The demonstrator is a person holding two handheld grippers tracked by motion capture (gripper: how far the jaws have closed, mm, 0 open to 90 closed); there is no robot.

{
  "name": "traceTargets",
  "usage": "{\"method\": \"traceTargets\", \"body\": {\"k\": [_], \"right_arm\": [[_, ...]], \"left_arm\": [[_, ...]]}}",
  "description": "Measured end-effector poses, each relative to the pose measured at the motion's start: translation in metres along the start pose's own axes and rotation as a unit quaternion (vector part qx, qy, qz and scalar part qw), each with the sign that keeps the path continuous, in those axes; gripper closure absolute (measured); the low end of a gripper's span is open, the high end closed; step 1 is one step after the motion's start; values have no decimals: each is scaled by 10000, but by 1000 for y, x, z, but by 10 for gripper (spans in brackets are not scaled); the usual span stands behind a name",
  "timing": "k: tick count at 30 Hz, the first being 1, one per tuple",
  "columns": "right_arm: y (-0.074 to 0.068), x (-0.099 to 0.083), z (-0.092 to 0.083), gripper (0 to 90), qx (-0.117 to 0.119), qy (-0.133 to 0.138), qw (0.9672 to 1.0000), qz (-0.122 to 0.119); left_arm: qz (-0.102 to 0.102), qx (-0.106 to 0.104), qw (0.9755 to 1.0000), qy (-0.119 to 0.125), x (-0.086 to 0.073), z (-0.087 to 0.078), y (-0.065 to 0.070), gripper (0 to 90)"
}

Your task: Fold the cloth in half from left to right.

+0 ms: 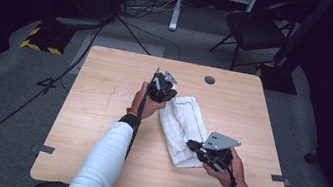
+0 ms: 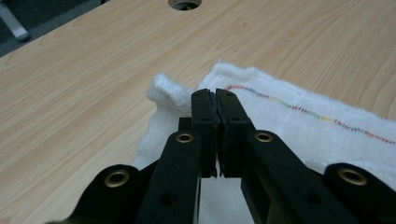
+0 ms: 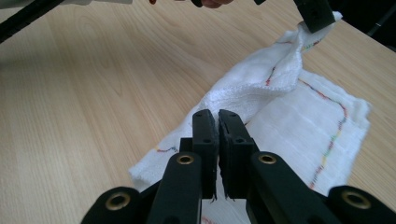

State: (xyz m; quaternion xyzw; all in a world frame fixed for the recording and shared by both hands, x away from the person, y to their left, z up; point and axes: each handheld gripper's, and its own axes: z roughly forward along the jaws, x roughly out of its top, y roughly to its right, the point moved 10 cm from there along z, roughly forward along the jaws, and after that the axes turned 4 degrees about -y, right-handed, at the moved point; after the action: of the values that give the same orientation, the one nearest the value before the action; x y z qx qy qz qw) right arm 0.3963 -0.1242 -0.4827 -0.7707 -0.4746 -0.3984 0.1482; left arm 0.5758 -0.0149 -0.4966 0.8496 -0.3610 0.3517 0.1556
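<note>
Left gripper (image 1: 170, 94): black two-jaw tool with a grey three-cornered plate on top, held in the person's left hand (image 1: 145, 101) over the middle of the table; its jaws stand closed on the far corner of the cloth.

Left gripper, own view (image 2: 214, 100): the two black jaws meet with a thin fold of white fabric pinched between the pads; the cloth's fluffy corner bunches just left of the jaw tips.

Right gripper (image 1: 192, 145): same black tool, held in the person's right hand (image 1: 231, 169) nearer the table's front right; its jaws are closed on the near part of the cloth.

Right gripper, own view (image 3: 217, 116): jaws drawn together with only a sliver of a gap, the cloth's edge lying at and under their tips; whether fabric sits between the pads cannot be told here.

Cloth (image 1: 182, 126): white woven towel with a thin multicoloured stitched line near its border, lying partly folded on the table between the two grippers; its far corner is lifted off the surface at the left gripper (image 3: 317, 16), and the rest rests flat.

Stitched line (image 2: 299, 108): runs red through yellow and green along the towel's hem.

Table (image 1: 102, 103): light wood-grain rectangular top with a round cable hole (image 1: 209, 80) near its far edge.

Surroundings: a dark folding chair (image 1: 255, 29) stands on the grey floor beyond the table.
</note>
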Motion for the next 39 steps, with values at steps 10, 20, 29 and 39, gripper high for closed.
{"method": "traceTargets", "body": {"k": [10, 20, 29, 39], "right_arm": [[15, -25, -18, 860, -186, -121, 9996, 146], [31, -52, -24, 843, -453, -379, 9978, 309], [38, -92, -24, 599, -514, -791, 9936, 615], [64, -90, -16, 448, -632, -773, 9916, 822]], "left_arm": [[195, -112, 9997, -42, 20, 24, 24, 871], [99, 26, 9999, -56, 25, 47, 36, 752], [194, -150, 9996, 157, 14, 19, 57, 398], [1017, -595, 9930, -81, -51, -14, 118, 267]]}}
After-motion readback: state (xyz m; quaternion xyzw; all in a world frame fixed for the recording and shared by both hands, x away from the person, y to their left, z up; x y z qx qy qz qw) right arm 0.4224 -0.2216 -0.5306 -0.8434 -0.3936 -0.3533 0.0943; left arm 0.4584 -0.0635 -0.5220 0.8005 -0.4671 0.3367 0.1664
